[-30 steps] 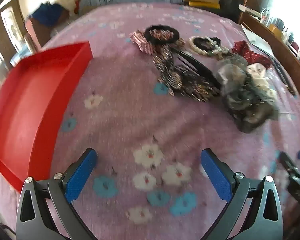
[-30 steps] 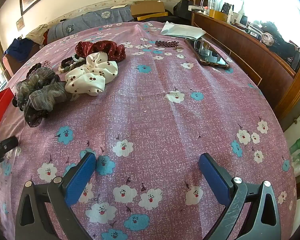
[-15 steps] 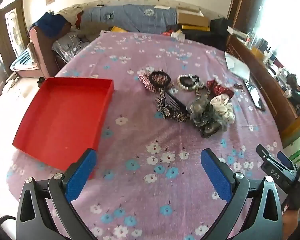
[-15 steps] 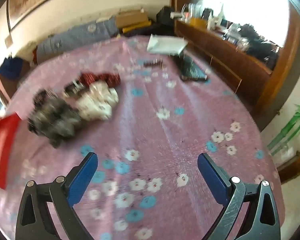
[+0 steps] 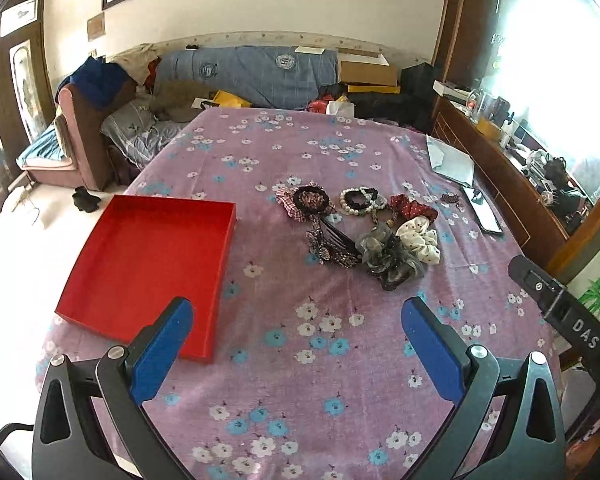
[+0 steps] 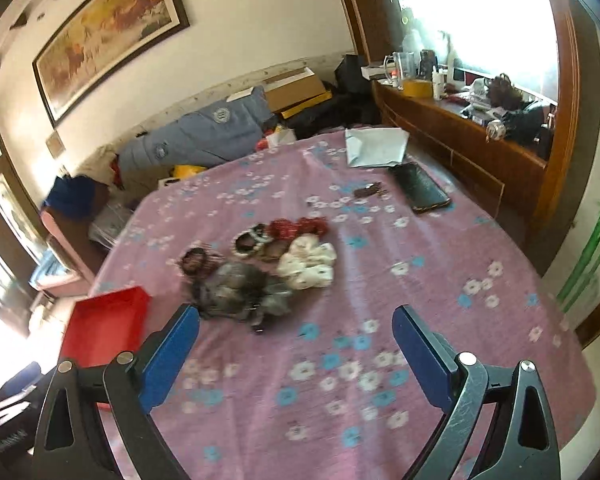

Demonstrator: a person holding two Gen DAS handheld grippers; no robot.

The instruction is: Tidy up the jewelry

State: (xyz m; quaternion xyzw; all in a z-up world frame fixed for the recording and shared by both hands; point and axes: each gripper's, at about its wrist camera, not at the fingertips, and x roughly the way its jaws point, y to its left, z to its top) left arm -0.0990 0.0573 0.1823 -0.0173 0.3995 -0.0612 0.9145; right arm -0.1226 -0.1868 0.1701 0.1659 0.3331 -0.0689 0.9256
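Fingers of the left gripper (image 5: 296, 344) spread wide and empty, high above the flowered purple cloth of the desk (image 5: 300, 380). Left wrist view: red tray (image 5: 148, 256) on the left with nothing in it; well apart to its right, a pile of jewelry (image 5: 360, 228), with a pearl bracelet (image 5: 362, 202), dark hair clip (image 5: 332, 246), grey scrunchie (image 5: 388, 256), white dotted scrunchie (image 5: 418, 238) and red scrunchie (image 5: 414, 208) close together. Phone (image 5: 482, 216) farther right. Right wrist view, blurred: right gripper (image 6: 296, 344) likewise spread wide, holding nothing; same pile (image 6: 260, 264) ahead, tray (image 6: 104, 324) at the left edge. Judged from this, nothing sorted yet; every piece left to move into the tray.
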